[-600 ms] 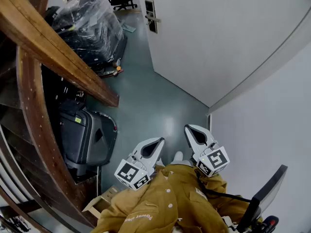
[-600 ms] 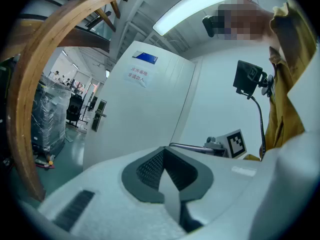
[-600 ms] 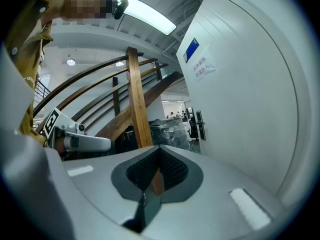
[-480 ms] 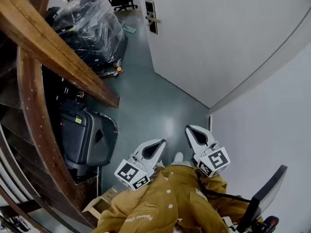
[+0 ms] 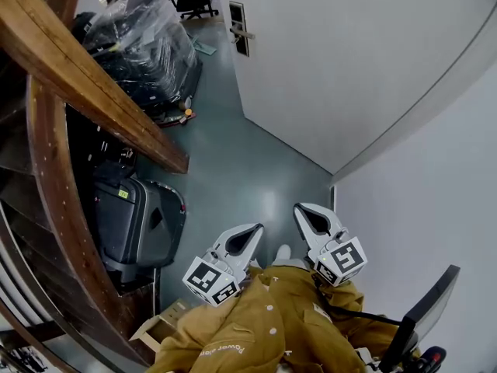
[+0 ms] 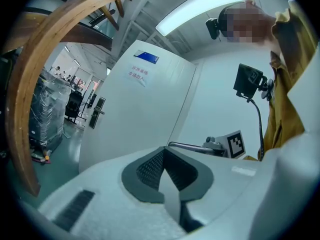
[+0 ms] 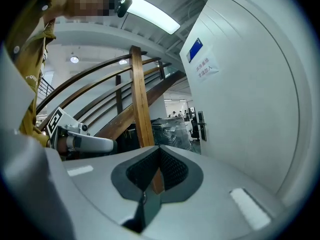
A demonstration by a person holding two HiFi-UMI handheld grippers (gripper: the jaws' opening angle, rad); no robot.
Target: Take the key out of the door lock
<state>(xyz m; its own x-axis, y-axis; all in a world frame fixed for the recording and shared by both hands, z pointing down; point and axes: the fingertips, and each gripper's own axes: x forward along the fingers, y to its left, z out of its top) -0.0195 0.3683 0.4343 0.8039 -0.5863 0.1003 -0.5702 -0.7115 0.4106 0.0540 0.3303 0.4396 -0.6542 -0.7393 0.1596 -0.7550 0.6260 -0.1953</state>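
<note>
The white door (image 5: 326,61) stands far ahead, and its dark lock plate with a lever handle (image 5: 241,29) is small at the top of the head view. No key can be made out at this distance. My left gripper (image 5: 252,232) and right gripper (image 5: 304,211) hang side by side low in front of the person's tan jacket (image 5: 264,325), both shut with nothing between the jaws. The left gripper view shows shut jaw tips (image 6: 164,152) and the lock plate (image 6: 95,113) far off to the left. In the right gripper view the jaws (image 7: 159,152) are shut and the lock plate (image 7: 202,125) is small at the right.
A curved wooden stair stringer (image 5: 85,76) runs along the left. Under it stand a black suitcase (image 5: 136,224) and a plastic-wrapped pile (image 5: 144,41). A cardboard box (image 5: 163,325) lies near the feet. White walls (image 5: 419,208) close the right side above the grey floor (image 5: 233,162).
The head view has shifted very slightly. Both grippers keep almost the same place and stay shut.
</note>
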